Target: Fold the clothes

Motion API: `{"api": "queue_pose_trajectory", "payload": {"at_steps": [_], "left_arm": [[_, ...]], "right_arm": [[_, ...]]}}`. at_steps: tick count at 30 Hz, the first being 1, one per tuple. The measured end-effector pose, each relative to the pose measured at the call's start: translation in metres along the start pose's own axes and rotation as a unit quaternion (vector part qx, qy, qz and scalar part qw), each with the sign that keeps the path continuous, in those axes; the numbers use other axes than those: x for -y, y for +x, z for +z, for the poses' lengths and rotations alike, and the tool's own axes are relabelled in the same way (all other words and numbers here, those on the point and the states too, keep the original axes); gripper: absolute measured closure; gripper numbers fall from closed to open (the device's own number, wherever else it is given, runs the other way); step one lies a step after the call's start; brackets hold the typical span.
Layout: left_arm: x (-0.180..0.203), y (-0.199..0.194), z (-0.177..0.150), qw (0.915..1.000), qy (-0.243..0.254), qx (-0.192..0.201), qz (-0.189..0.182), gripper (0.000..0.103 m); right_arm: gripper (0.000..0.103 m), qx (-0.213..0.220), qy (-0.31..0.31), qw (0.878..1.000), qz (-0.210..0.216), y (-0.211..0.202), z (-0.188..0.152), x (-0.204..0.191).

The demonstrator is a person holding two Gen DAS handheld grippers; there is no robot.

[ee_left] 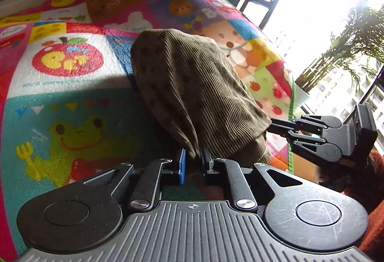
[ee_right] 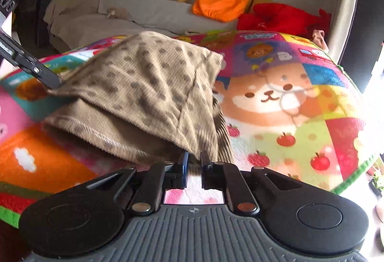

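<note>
A tan ribbed garment with dark spots is lifted off the colourful play mat. My left gripper is shut on one corner of it. My right gripper is shut on another corner of the garment, and a lower layer of it hangs onto the mat. In the left wrist view the right gripper grips the cloth's right edge. In the right wrist view the left gripper grips its left corner.
The play mat covers the floor. A grey sofa with orange, red and yellow cushions stands behind it. A bright window and a potted plant lie to the right in the left wrist view.
</note>
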State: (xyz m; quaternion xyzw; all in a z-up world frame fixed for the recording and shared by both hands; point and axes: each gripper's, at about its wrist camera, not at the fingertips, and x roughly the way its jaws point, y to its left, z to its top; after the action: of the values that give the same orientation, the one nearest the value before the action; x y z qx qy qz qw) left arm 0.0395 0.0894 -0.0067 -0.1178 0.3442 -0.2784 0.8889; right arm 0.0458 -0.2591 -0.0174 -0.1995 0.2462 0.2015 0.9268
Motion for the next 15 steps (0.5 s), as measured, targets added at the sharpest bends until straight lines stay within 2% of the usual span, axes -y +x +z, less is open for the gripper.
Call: {"api": "queue_pose_trajectory", "payload": {"at_steps": [2,4,5,6,8,10,12,15], "left_arm": [[0.0,-0.017,0.008,0.9996,0.008,0.023,-0.01,0.082],[-0.001,-0.029,0.021,0.9984,0.006,0.052,-0.019,0.068],[-0.003,-0.03,0.028,0.9975,0.0,0.066,-0.025,0.06],[-0.006,-0.027,0.035,0.9967,-0.008,0.076,-0.028,0.058],[-0.007,-0.012,0.05,0.9952,-0.025,0.089,-0.035,0.058],[-0.005,0.01,0.065,0.9939,-0.024,0.096,-0.048,0.058],[-0.001,0.036,0.082,0.9934,-0.02,0.092,-0.066,0.059],[-0.007,0.08,0.103,0.9948,-0.041,0.052,-0.078,0.06]], "right_arm": [[0.091,-0.005,0.021,1.0,-0.011,-0.007,0.0,0.016],[0.083,0.005,0.06,0.998,-0.01,-0.015,0.008,0.035],[0.075,0.012,0.082,0.997,-0.007,-0.019,0.013,0.044],[0.062,0.019,0.103,0.994,0.004,-0.02,0.018,0.052],[0.046,0.033,0.146,0.987,0.052,-0.013,0.029,0.062],[0.045,0.035,0.171,0.98,0.091,0.003,0.038,0.062],[0.047,0.028,0.156,0.982,0.102,0.024,0.045,0.048],[0.05,0.04,0.115,0.985,0.12,0.035,0.053,0.024]]}}
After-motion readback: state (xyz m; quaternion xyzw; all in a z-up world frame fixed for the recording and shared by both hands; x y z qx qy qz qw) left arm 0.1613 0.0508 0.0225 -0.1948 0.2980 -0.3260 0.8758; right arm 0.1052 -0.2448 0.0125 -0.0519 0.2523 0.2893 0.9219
